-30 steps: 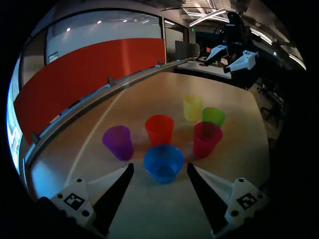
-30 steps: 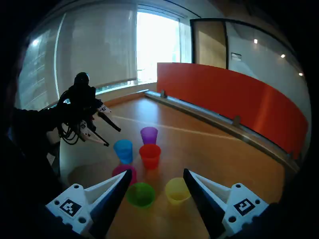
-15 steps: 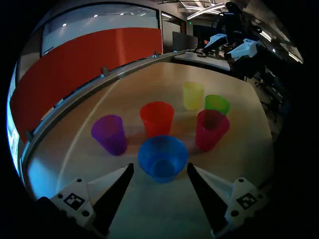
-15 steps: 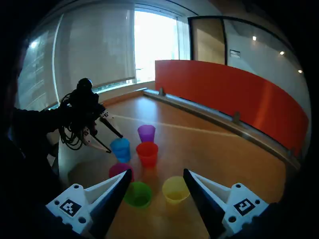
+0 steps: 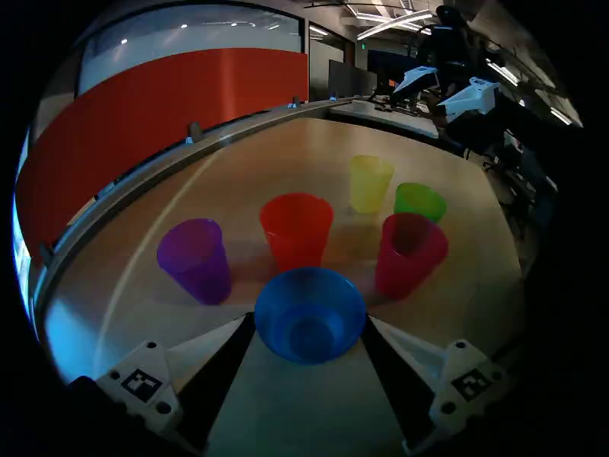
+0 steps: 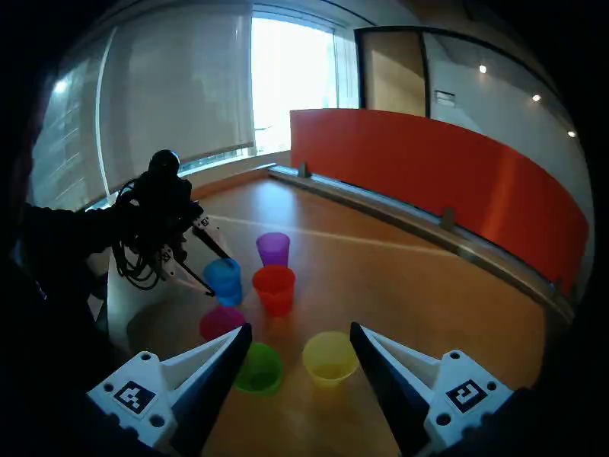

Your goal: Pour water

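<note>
Blue cup (image 5: 310, 314) between spread left tongs (image 5: 305, 318), right tongs (image 6: 299, 327) parted

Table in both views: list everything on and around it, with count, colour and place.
blue cup: one, blue, nearest, between the left gripper's fingers
purple cup: one, purple, left of the blue cup
red cup: one, red, behind the blue cup
pink cup: one, pink, right of the blue cup
green cup: one, green, behind the pink cup
yellow cup: one, yellow, farthest
table: one, brown, under the cups
panel: one, orange, along the table's edge
window: one, bright, beyond the table
left gripper: one, white and black, open
right gripper: one, white and black, open, facing the green and yellow cups
</note>
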### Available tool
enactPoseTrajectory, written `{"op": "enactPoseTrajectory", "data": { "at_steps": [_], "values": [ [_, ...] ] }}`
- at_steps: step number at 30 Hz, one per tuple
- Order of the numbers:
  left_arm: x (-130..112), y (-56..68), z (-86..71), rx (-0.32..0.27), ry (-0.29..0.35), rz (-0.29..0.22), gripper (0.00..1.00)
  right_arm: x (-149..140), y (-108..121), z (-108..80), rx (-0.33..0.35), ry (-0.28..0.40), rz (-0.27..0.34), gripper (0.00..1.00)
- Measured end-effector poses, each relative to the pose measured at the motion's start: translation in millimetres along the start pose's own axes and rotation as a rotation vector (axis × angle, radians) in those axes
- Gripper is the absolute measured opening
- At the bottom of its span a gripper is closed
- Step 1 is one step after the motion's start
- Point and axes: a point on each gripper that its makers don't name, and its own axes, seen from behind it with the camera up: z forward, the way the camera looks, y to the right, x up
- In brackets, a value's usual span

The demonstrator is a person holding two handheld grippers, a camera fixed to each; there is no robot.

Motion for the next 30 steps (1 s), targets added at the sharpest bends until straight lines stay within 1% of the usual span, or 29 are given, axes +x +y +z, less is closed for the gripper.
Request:
{"op": "enactPoseTrajectory", "data": {
  "at_steps": [5, 7, 9, 11, 20, 23, 30],
  "values": [
    [2, -0.3, 3.6, -0.001, 0.004, -0.002, 1.0, -1, 2, 0.5, -0.002, -0.001, 0.005, 1.0],
    [3, 0.6, 4.2, -0.007, 0.007, -0.013, 0.96, -2, 2, 0.7, -0.003, -0.002, 0.006, 1.0],
    [4, 1.4, 4.9, -0.013, 0.009, -0.024, 0.9, -3, 3, 0.9, -0.004, -0.002, 0.007, 1.0],
    [3, 2.0, 5.7, -0.018, 0.009, -0.032, 0.88, -3, 3, 1.1, -0.003, -0.002, 0.007, 1.0],
    [5, -2.7, 5.5, 0.008, 0.019, -0.02, 0.87, -4, 2, 1.1, 0.0, 0.002, 0.014, 1.0],
    [9, -4.4, 2.0, 0.013, 0.032, -0.027, 0.87, -4, 1, 0.4, 0.001, 0.003, 0.014, 1.0],
    [32, -5.1, -15.0, 0.02, 0.096, -0.039, 0.87, -2, -3, -3.0, 0.002, 0.009, 0.007, 1.0]
  ]
}}
